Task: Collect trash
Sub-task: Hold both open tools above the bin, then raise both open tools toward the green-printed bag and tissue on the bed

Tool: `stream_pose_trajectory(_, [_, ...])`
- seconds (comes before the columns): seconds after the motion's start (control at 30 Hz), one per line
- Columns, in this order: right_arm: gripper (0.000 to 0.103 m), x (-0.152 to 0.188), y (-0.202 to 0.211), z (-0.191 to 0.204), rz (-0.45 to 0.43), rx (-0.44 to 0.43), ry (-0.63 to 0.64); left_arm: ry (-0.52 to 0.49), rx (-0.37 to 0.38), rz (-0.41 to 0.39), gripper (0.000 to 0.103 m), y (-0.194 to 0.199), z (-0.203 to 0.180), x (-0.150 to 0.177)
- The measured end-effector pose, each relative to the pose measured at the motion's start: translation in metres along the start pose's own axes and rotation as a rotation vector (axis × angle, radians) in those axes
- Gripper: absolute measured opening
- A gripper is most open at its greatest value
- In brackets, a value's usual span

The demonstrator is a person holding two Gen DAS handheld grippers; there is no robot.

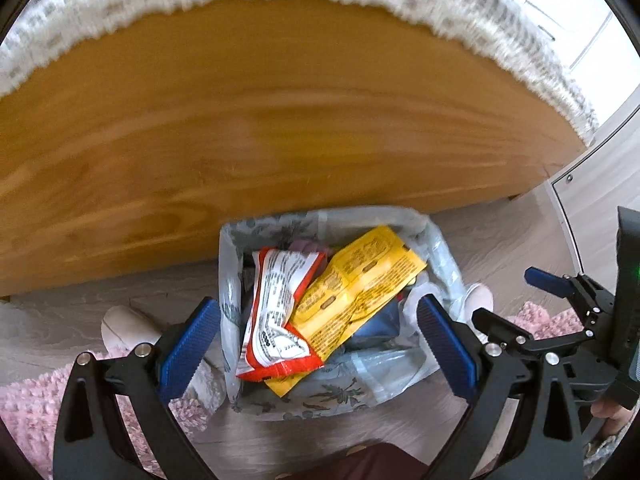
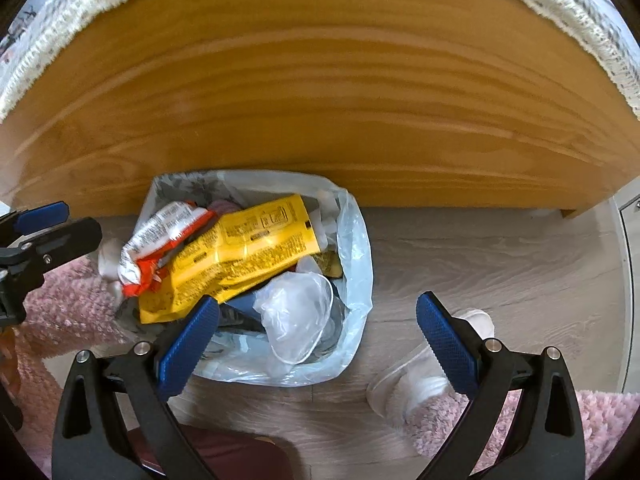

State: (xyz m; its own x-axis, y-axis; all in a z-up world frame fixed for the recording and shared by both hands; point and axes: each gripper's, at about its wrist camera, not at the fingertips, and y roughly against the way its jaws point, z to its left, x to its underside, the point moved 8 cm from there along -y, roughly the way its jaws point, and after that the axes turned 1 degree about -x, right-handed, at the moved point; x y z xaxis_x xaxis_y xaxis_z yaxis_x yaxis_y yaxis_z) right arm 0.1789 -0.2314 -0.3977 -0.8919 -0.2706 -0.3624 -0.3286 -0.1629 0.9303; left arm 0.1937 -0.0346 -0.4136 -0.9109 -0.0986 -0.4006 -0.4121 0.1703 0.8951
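Note:
A small bin lined with a pale plastic bag (image 1: 444, 264) (image 2: 356, 240) stands on the floor against a wooden panel. Inside lie a yellow wrapper (image 1: 360, 280) (image 2: 248, 248), a red and white wrapper (image 1: 276, 304) (image 2: 160, 236) and a crumpled clear plastic piece (image 2: 296, 316). My left gripper (image 1: 318, 344) hovers open above the bin, nothing between its blue pads. My right gripper (image 2: 318, 344) is open too, above the bin's right edge and the floor, holding nothing. It also appears at the right of the left wrist view (image 1: 508, 304).
A wooden bed side (image 1: 280, 120) (image 2: 320, 100) with a white fringed cover (image 1: 480, 12) rises behind the bin. A pink fluffy rug (image 1: 32, 412) (image 2: 60, 308) and a person's feet in white slippers (image 1: 124, 328) (image 2: 420, 376) flank the bin on grey floor (image 2: 500, 264).

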Motion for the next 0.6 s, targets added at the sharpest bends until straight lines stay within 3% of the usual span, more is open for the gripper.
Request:
stream_pose_trajectory(0.2, [0.095,-0.011,0.021,0.001,-0.095,-0.005,0.011,0.009,0.045,-0.066,0.096,0.022,-0.008,-0.01])
stream_pose_trajectory(0.43, [0.095,-0.022,0.041,0.002,-0.191,0.014,0.025,-0.038,0.016,-0.199,0.096,0.056,-0.015,-0.024])
stream_pose_trajectory(0.6, [0.095,-0.033,0.066,-0.003,-0.296,0.03,0.029,-0.044,0.042,-0.226,0.096,0.072,-0.02,-0.031])
